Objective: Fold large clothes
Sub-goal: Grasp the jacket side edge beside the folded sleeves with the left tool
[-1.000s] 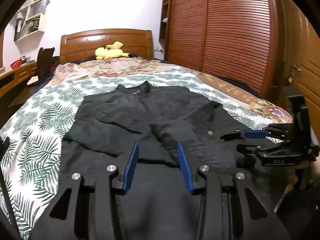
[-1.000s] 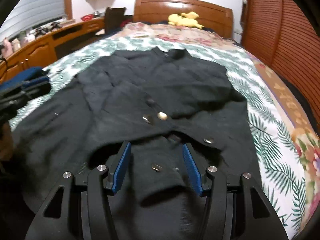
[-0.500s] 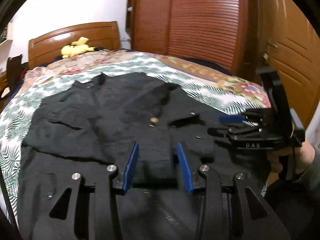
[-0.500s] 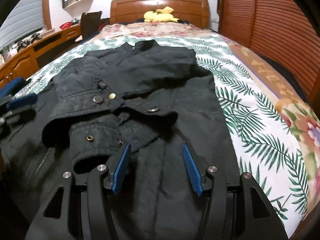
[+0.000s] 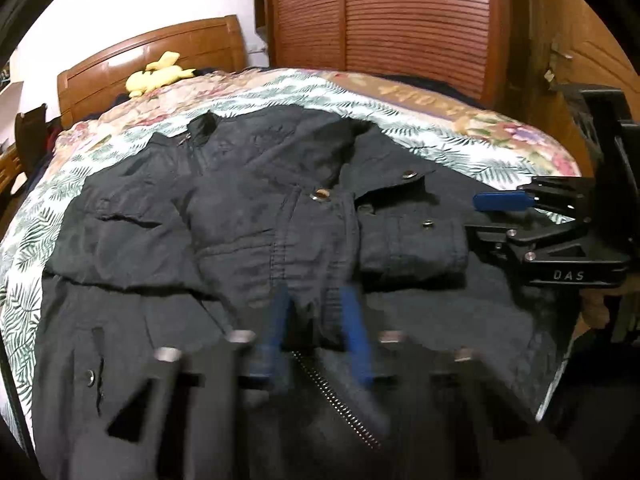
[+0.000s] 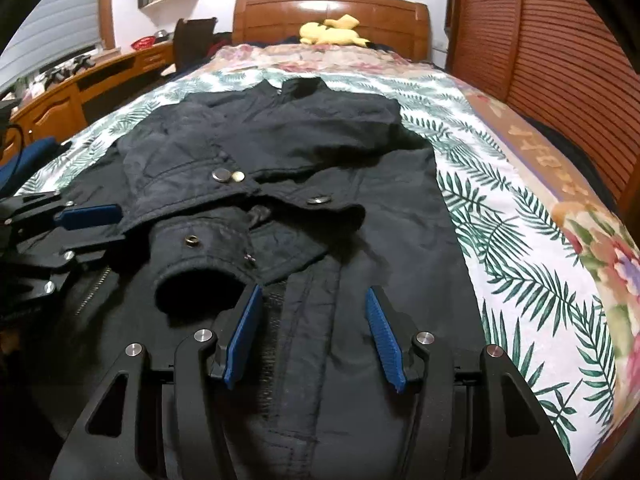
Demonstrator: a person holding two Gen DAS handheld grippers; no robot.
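Note:
A large black jacket (image 5: 248,208) lies front up on the bed, collar toward the headboard, both sleeves folded across its chest; it also shows in the right wrist view (image 6: 320,152). My left gripper (image 5: 316,312) is open, blurred, low over the hem near the zipper (image 5: 340,404). My right gripper (image 6: 314,312) is open and empty over the jacket's lower right part, just beside the cuff (image 6: 192,276) of the folded sleeve. Each gripper appears in the other's view, the right one (image 5: 500,216) and the left one (image 6: 88,228).
The bed has a leaf-print cover (image 6: 500,208) and a wooden headboard (image 6: 332,12) with a yellow plush toy (image 6: 332,32). A slatted wooden wardrobe (image 5: 400,20) runs along the right side. A wooden desk (image 6: 60,92) stands on the left.
Both grippers swung toward the bed's right side and dropped lower over the hem. The left view is now blurred from motion. The jacket has not moved, and both grippers stay open.

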